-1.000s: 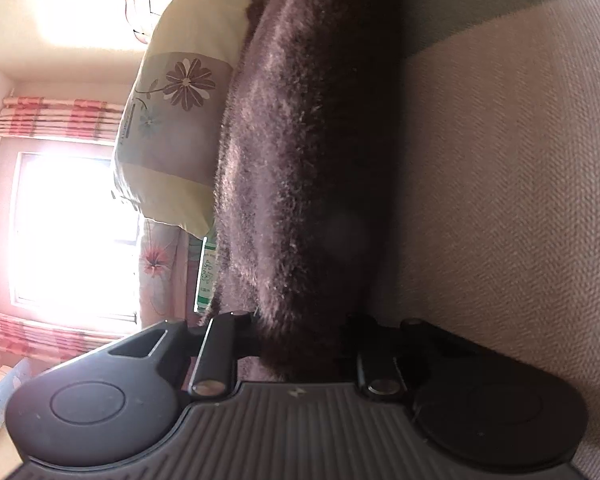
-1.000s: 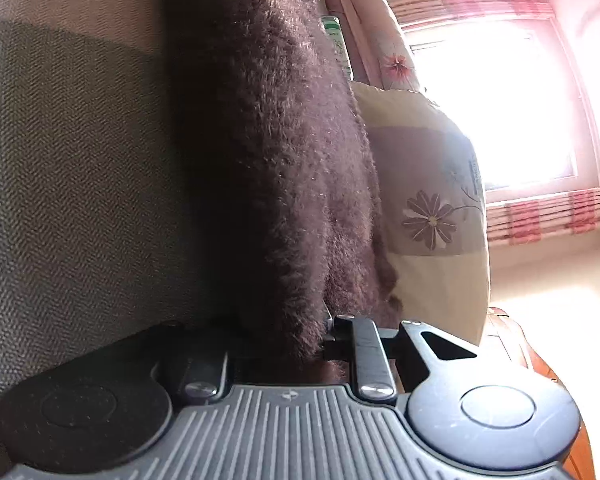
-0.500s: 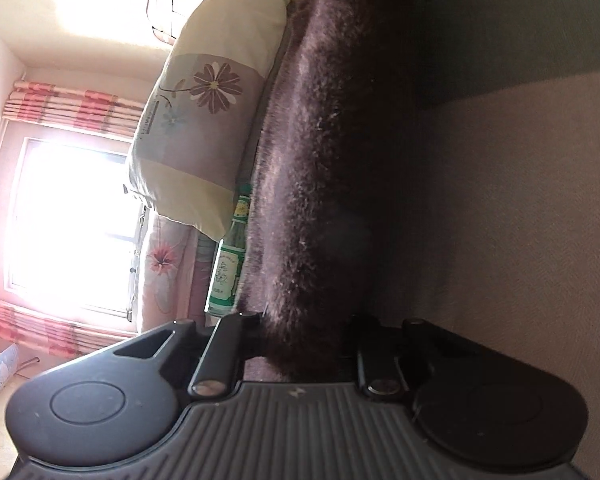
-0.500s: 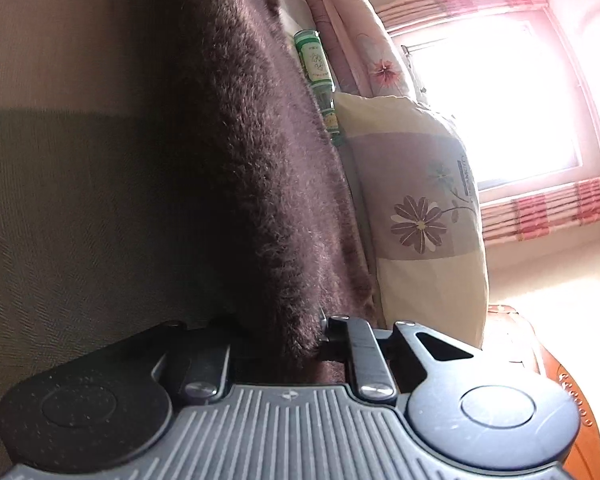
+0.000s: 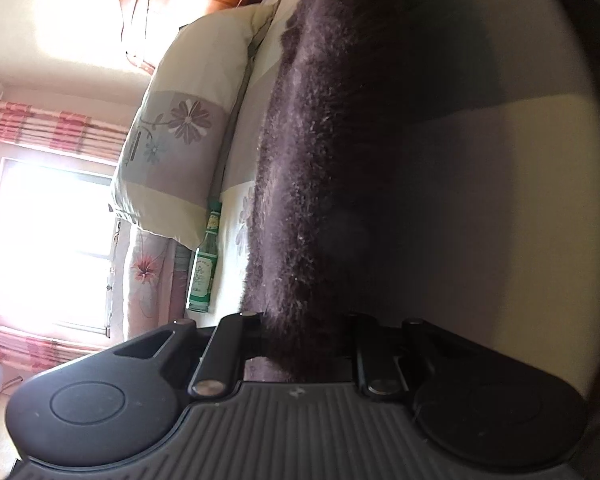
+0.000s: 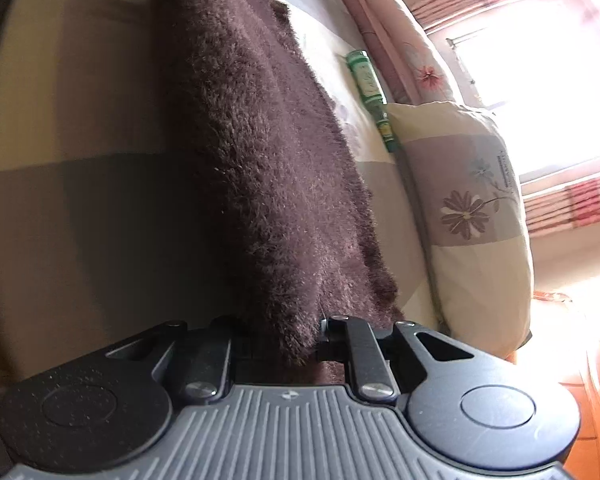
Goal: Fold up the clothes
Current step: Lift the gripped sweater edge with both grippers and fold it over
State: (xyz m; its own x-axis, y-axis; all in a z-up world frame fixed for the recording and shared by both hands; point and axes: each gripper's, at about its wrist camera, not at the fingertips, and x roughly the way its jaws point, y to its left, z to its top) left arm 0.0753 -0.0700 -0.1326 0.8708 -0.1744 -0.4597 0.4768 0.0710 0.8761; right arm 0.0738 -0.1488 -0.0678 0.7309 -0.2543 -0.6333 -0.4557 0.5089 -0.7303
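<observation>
Gripping now: you have the sweater (image 5: pixel 320 168) pinched at two spots along one edge, stretched over the bed (image 5: pixel 500 200).
Left gripper (image 5: pixel 300 344): fingers clamped on the sweater's edge.
Sweater: dark, fuzzy knit; part lifted, the rest trailing on the bed beside the pillow (image 5: pixel 180 140) and bottle (image 5: pixel 204 264).
Handling: likely soft, limp, somewhat heavy; it should sag between your grips, and the fuzz may slip.
Hold: take it deep at hem or corners, not by loose pile.
Right gripper (image 6: pixel 280 340): fingers closed on the same edge.
</observation>
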